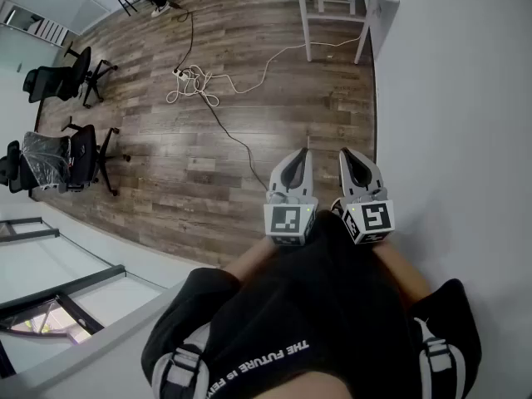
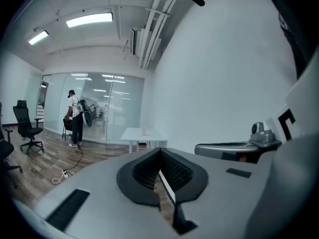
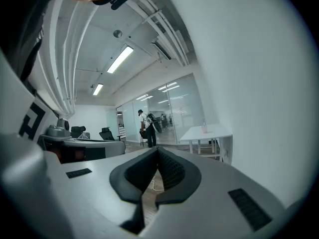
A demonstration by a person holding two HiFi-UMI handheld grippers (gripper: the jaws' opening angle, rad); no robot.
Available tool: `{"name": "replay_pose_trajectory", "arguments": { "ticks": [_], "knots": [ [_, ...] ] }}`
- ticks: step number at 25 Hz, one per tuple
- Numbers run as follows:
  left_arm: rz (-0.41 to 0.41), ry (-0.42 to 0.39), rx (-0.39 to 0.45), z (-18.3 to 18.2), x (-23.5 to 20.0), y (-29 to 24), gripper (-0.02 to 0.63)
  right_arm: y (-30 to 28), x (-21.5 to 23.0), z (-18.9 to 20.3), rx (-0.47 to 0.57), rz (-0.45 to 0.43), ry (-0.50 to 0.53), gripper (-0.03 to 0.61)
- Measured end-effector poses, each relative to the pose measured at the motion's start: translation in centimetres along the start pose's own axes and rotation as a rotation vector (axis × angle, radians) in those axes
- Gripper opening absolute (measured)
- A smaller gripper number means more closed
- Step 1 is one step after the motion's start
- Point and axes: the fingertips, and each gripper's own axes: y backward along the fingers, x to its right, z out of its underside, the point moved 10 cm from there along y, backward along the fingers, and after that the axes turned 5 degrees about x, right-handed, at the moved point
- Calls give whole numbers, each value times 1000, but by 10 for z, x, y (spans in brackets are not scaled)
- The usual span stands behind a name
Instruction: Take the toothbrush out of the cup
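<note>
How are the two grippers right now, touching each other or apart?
Apart. The head view shows a strip of wooden floor between the left gripper and the right gripper.

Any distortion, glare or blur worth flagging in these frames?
Head view: mild wide-angle bend, wood floor lines bow slightly, even light, sharp. Left gripper view: strong fisheye, dark corners, ceiling lights blown out. Right gripper view: same fisheye, black vignette at the right edge.

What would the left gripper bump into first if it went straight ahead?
Nothing close: the left gripper points over open wooden floor. The first thing in line is probably the far white table by the wall, though depth is unclear.
</note>
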Motion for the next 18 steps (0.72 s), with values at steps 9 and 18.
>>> {"name": "replay_pose_trajectory", "arguments": {
  "ticks": [9,18],
  "knots": [
    [9,-23,3,1,-5,1,7,-5,1,1,0,24,-1,14],
    [-9,13,-14,2,-37,10,6,-23,-28,1,-2,-90,4,14]
  ]
}}
